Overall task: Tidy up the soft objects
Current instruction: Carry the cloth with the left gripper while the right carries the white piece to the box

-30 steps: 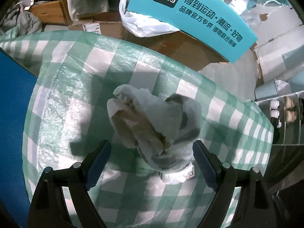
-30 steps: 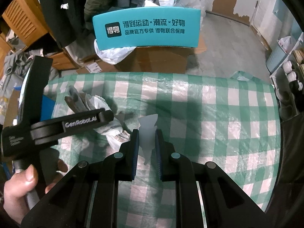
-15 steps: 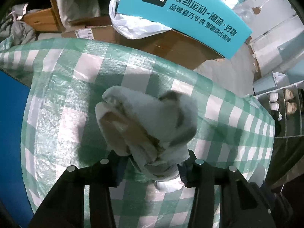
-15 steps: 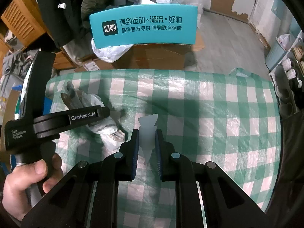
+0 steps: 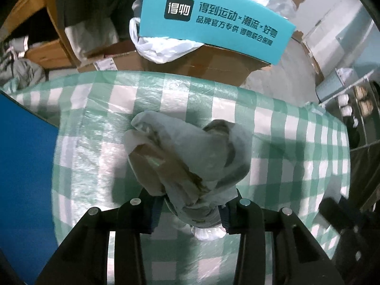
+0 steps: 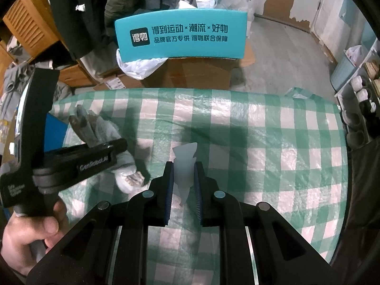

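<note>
The black two-finger left gripper [image 5: 190, 207] rises from six o'clock, its blue-padded fingers [image 5: 155, 210] pressed against the lower end of a crumpled grey-white soft bundle with brown patches [image 5: 187, 159], which fills the centre. Beneath lies a green-and-white checked plastic table cover [image 5: 285, 142]. A flat blue panel [image 5: 23, 166] sits at nine o'clock. At twelve o'clock a teal sign with dark Chinese lettering [image 5: 218, 21] stands over a brown cardboard box [image 5: 213, 64], a white plastic bag [image 5: 161, 47] just beside it.

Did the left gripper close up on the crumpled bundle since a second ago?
Yes. The left gripper closed inward onto the crumpled bundle, above the checkered cloth.
</note>
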